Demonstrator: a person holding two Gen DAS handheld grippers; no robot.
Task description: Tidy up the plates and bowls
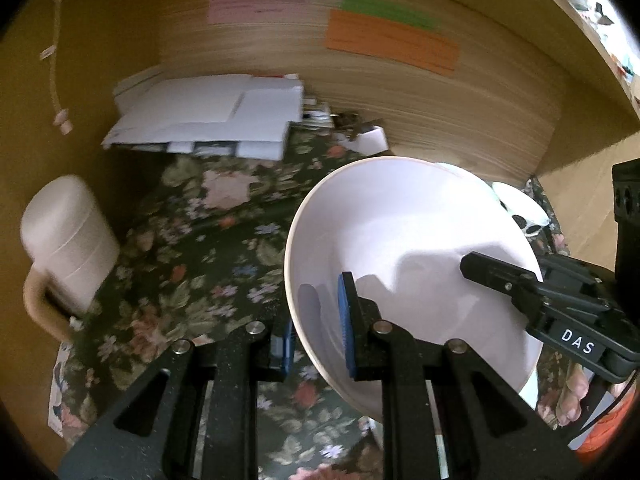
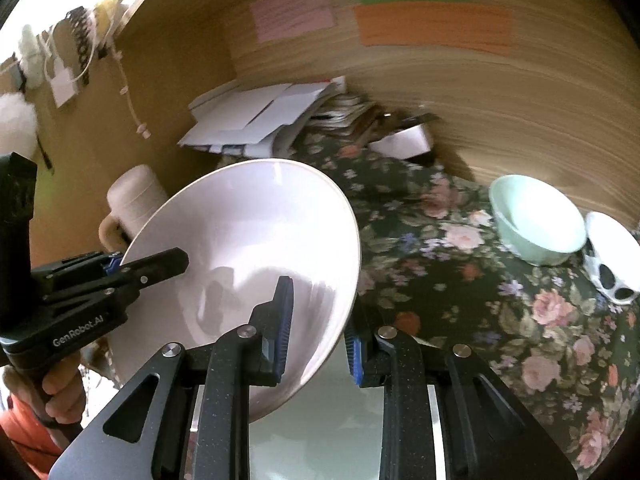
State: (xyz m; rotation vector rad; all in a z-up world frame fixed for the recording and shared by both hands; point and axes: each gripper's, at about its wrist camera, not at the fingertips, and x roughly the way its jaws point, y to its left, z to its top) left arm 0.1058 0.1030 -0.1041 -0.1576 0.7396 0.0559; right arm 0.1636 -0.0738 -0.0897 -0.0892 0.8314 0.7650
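Note:
A large white bowl (image 1: 400, 232) (image 2: 248, 220) hangs tilted above the floral tablecloth (image 1: 192, 240) (image 2: 460, 280), held from two sides. My left gripper (image 1: 316, 336) is shut on its near rim, one blue pad inside and one outside. My right gripper (image 2: 320, 336) is shut on the opposite rim in the same way. Each wrist view shows the other gripper's finger (image 1: 492, 274) (image 2: 160, 266) lying over the bowl's inner wall. A mint-green bowl (image 2: 536, 220) and a small white bowl with black markings (image 2: 612, 264) (image 1: 520, 208) stand on the cloth to the right.
A cream mug (image 1: 64, 240) (image 2: 136, 196) stands at the left by the wall. A stack of white papers (image 1: 208, 116) (image 2: 260, 116) lies at the back against the wooden panel. A white surface (image 2: 320, 420) shows under the held bowl.

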